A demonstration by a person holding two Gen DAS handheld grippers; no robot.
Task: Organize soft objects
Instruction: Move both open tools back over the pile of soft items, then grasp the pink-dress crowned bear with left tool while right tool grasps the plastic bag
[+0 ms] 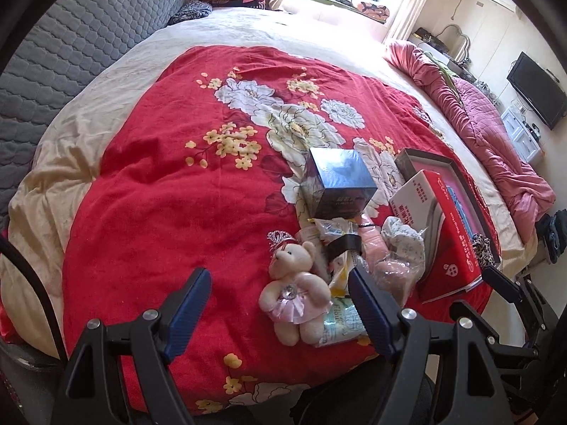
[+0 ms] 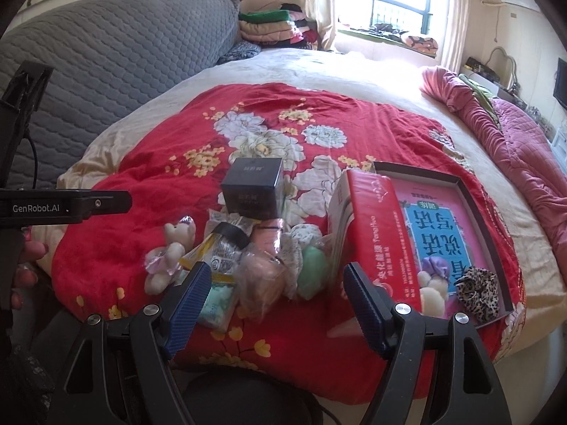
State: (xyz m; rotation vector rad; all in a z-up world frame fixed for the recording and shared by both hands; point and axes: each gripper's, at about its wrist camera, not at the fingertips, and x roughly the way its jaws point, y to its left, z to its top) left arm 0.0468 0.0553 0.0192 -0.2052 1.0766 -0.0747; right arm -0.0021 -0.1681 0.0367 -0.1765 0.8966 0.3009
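Your right gripper (image 2: 276, 304) and left gripper (image 1: 280, 304) both show fingers apart, empty. "GenRobot.AI" reads only in the right view; teddy bear (image 1: 296, 283) faces the left.

My right finger (image 1: 368, 308) covers part of the pale packet (image 1: 340, 322); the red box (image 2: 372, 233) hides the tray's (image 2: 471, 191) near-left corner.

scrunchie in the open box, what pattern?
Leopard print, tan with black spots: the scrunchie shows best in the right wrist view.
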